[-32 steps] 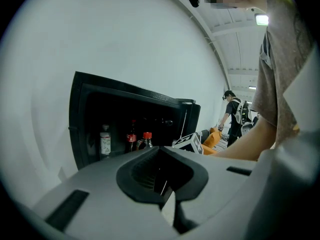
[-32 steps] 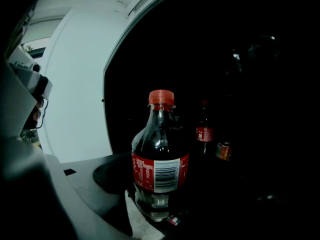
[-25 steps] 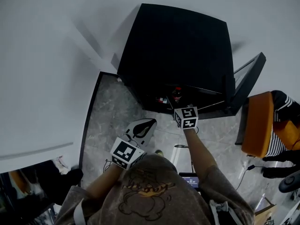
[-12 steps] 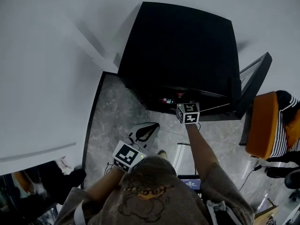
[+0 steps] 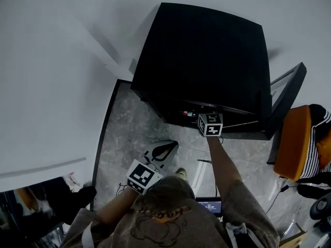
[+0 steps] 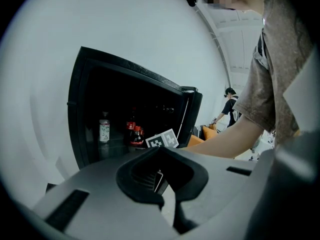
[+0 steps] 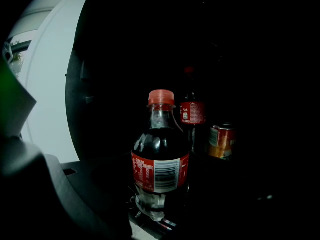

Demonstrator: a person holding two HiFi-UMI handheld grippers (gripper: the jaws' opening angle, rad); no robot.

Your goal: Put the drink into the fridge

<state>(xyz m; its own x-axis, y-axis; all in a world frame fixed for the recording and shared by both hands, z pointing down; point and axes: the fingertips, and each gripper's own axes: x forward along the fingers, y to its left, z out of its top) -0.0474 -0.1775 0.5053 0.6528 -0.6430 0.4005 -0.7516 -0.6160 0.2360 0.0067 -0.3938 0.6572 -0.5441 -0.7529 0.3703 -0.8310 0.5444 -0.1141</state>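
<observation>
The drink is a cola bottle [image 7: 160, 159] with a red cap and a red label. It stands upright between the jaws of my right gripper [image 7: 155, 206], which is shut on its lower part, inside the dark fridge [image 5: 201, 56]. From the head view only that gripper's marker cube [image 5: 209, 124] shows at the fridge's opening; the bottle is hidden there. My left gripper [image 5: 161, 151] hangs low over the floor, short of the fridge, shut with nothing in it [image 6: 162, 176].
Behind the held bottle stand another cola bottle [image 7: 192, 111] and a can [image 7: 221, 141]. A clear bottle [image 6: 103, 130] stands at the shelf's left. The fridge door [image 5: 287, 94] is swung open to the right. An orange chair [image 5: 292, 143] and a person [image 6: 231, 104] are beyond.
My right gripper has pushed forward into the fridge with the bottle; the red cap seen from above earlier is now under the fridge's top. The left gripper has hardly moved.
</observation>
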